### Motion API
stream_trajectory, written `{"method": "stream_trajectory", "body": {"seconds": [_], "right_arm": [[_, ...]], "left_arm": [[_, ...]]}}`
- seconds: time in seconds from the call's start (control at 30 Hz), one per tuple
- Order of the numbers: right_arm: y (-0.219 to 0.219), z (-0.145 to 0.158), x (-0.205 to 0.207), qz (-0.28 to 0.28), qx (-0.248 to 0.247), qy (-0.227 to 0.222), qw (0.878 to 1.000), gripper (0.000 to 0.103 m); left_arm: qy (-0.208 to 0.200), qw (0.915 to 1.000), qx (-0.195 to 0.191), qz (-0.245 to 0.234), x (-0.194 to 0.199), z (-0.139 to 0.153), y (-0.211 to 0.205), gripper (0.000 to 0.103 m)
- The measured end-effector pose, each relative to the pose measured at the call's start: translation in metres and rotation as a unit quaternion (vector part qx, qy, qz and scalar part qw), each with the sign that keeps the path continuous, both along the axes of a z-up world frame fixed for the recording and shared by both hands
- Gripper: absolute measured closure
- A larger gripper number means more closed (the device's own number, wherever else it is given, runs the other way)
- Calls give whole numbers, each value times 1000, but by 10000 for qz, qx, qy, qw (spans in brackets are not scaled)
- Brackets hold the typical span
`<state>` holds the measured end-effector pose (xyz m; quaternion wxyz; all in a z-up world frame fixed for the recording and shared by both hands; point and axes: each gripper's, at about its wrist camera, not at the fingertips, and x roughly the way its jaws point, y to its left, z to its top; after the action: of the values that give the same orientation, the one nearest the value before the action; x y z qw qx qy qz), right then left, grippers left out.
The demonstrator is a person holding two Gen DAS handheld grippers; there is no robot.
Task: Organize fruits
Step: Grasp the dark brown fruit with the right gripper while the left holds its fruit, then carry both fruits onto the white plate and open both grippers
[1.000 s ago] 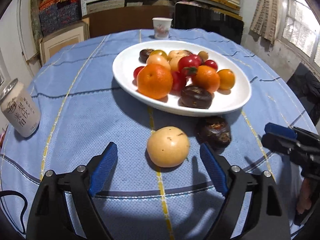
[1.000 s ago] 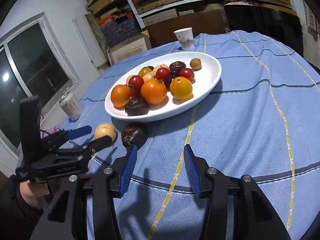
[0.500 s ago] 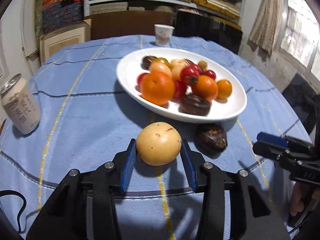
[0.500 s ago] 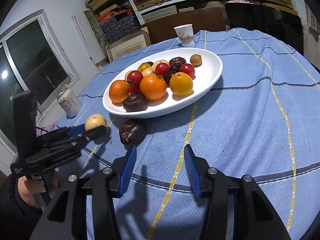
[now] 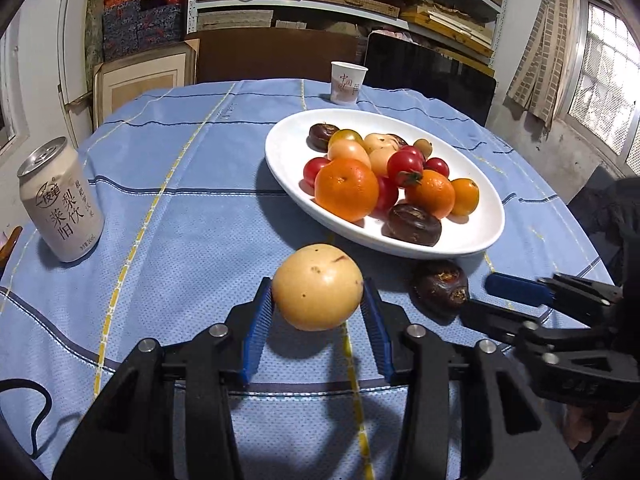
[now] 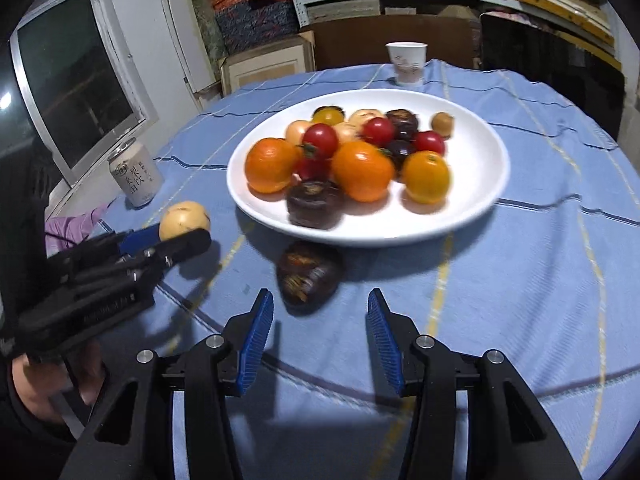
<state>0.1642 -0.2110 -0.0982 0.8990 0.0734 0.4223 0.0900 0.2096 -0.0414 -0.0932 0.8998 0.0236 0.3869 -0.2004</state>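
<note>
My left gripper (image 5: 318, 300) is shut on a round yellow fruit (image 5: 318, 287), held just above the blue tablecloth in front of the white plate (image 5: 288, 148). The plate holds oranges, red tomatoes, pale fruits and dark brown fruits. A dark brown fruit (image 5: 440, 286) lies on the cloth by the plate's near rim. In the right wrist view, my right gripper (image 6: 320, 312) is open with that dark fruit (image 6: 310, 274) just beyond its fingertips. The left gripper (image 6: 176, 236) with the yellow fruit (image 6: 185, 220) shows at the left there.
A drink can (image 5: 60, 200) stands at the left of the table, also seen in the right wrist view (image 6: 136, 178). A paper cup (image 5: 347, 82) stands behind the plate. Shelves, boxes and a dark screen are beyond the table's far edge.
My left gripper closed on the yellow fruit and lifted it slightly. My right gripper moved left and forward toward the dark fruit on the cloth.
</note>
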Motion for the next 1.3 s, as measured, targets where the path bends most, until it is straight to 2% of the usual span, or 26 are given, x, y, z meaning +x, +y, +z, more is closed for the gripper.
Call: {"method": "stream_trajectory", "body": {"seconds": [0.1, 0.23, 0.3, 0.43, 0.6, 0.83, 0.93, 1.1, 1.3], "right_arm": [[12, -2, 12, -7, -274, 48, 9996, 53], [19, -11, 25, -30, -376, 154, 9992, 53], [20, -11, 25, -68, -500, 101, 9987, 59], [18, -10, 15, -76, -467, 123, 9988, 60], [7, -2, -18, -89, -446, -81, 9989, 60], [-43, 23, -50, -635, -577, -530, 9949, 60], [-64, 39, -49, -766, -567, -672, 9932, 60], [-76, 64, -35, -641, -526, -934, 9922, 60], [-75, 86, 8, -375, -410, -1137, 9920, 60]], "left_arm": [[18, 10000, -18, -12, 1, 0, 1, 60], [31, 10000, -65, -60, 0, 0, 2, 60], [35, 9999, -92, -84, -1, 0, 3, 60], [60, 9998, -144, -93, 0, 0, 4, 60], [142, 9993, -280, -192, -2, 1, 6, 60], [201, 9975, -615, -278, -5, 14, 6, 60], [131, 9982, -512, -289, -6, 25, -1, 60], [187, 9976, -617, -272, 7, 45, -8, 60], [-10, 9988, -272, -406, 34, 69, -40, 60]]}}
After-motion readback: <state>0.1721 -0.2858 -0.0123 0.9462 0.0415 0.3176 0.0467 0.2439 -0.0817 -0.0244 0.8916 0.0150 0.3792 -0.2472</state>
